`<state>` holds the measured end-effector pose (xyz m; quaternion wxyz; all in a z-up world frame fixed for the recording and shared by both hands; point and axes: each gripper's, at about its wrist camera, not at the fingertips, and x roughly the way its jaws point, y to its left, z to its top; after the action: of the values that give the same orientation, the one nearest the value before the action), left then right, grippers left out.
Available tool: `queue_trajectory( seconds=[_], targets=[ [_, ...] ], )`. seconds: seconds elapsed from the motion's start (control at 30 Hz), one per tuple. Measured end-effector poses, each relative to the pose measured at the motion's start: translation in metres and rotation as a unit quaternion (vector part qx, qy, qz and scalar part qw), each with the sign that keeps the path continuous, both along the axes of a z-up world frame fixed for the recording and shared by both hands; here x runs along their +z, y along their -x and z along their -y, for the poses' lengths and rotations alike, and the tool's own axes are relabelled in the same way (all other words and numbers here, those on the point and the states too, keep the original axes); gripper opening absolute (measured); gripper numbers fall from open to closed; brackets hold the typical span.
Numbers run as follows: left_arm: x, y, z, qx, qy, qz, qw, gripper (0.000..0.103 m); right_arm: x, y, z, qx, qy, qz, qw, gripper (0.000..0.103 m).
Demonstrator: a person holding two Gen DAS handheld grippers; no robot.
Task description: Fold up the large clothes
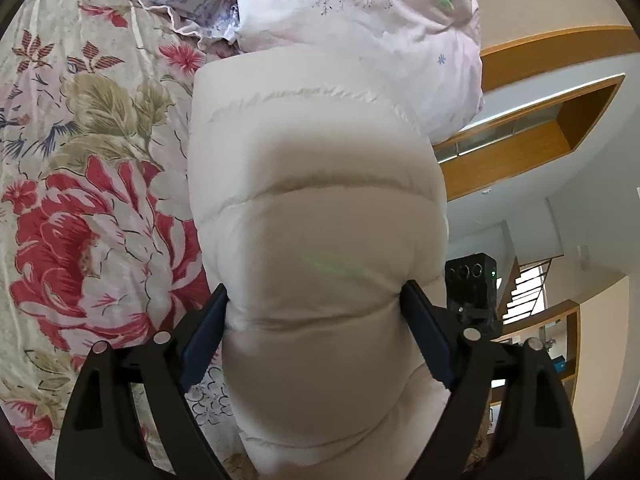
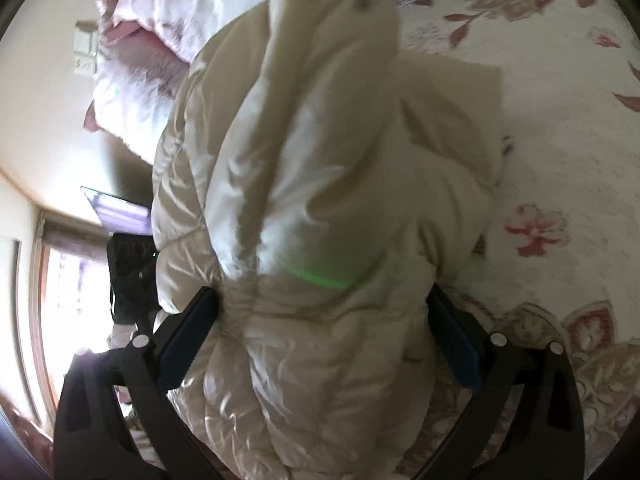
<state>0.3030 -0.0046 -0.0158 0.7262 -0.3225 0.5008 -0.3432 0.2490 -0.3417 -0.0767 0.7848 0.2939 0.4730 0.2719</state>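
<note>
A cream quilted puffer jacket [image 1: 316, 200] fills the middle of the left wrist view, lifted above the floral bed. My left gripper [image 1: 316, 300] is shut on a padded section of it, the fabric bulging between the two fingers. In the right wrist view the same jacket [image 2: 320, 168] hangs bunched, with a snap button near its top. My right gripper [image 2: 324, 308] is shut on a gathered part of it. The other gripper [image 1: 474, 292] shows past the jacket's right side in the left wrist view.
A floral bedspread [image 1: 88, 200] covers the bed, also in the right wrist view [image 2: 560, 160]. Pale pink pillows [image 1: 360, 12] lie at the head. Wooden shelves [image 1: 540, 132] hang on the wall. A window [image 2: 68, 300] and a dark screen [image 2: 120, 212] are at left.
</note>
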Motion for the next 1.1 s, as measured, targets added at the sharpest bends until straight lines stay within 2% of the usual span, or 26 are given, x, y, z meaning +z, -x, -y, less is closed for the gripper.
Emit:
queue_trajectory(
  seconds=[0.23, 0.27, 0.3, 0.33, 0.37, 0.43, 0.53, 0.67, 0.8, 0.97, 1.1],
  targets=[
    [-0.004, -0.001, 0.006, -0.004, 0.006, -0.009, 0.9999, 0.085, -0.002, -0.011, -0.023, 0.029, -0.005, 0.004, 1.0, 0.101],
    [-0.004, 0.001, 0.006, -0.005, 0.007, -0.007, 0.9999, 0.082, -0.003, -0.011, -0.025, 0.027, -0.012, 0.006, 1.0, 0.1],
    [-0.003, 0.001, 0.006, -0.005, 0.009, -0.006, 0.9999, 0.079, -0.003, -0.008, -0.026, 0.026, -0.018, 0.007, 0.999, 0.09],
    [-0.002, 0.002, 0.005, -0.002, 0.015, -0.004, 0.9999, 0.074, -0.002, -0.004, -0.025, 0.023, -0.028, 0.006, 0.999, 0.078],
    [-0.001, 0.003, 0.003, 0.0, 0.023, -0.004, 0.9997, 0.067, -0.003, -0.002, -0.024, 0.019, -0.044, 0.007, 0.999, 0.072],
    [0.001, 0.004, -0.001, 0.002, 0.038, -0.003, 0.9993, 0.06, -0.001, 0.003, -0.024, 0.014, -0.066, 0.017, 0.998, 0.052],
    [0.006, 0.008, -0.006, 0.001, 0.05, 0.007, 0.9987, 0.053, 0.009, 0.013, -0.031, 0.015, -0.08, 0.039, 0.996, 0.037],
    [0.021, 0.014, -0.019, 0.005, 0.064, 0.031, 0.9974, 0.049, 0.027, 0.015, -0.052, 0.025, -0.075, 0.06, 0.995, 0.031],
    [0.039, 0.018, -0.041, 0.02, 0.061, 0.06, 0.9962, 0.048, 0.046, 0.009, -0.08, 0.041, -0.07, 0.085, 0.993, 0.029],
    [0.058, 0.015, -0.08, 0.055, 0.038, 0.092, 0.9936, 0.048, 0.059, -0.012, -0.117, 0.052, -0.07, 0.112, 0.99, 0.028],
    [0.057, 0.008, -0.106, 0.08, 0.013, 0.091, 0.9925, 0.048, 0.057, -0.032, -0.147, 0.056, -0.071, 0.114, 0.989, 0.028]
  ],
)
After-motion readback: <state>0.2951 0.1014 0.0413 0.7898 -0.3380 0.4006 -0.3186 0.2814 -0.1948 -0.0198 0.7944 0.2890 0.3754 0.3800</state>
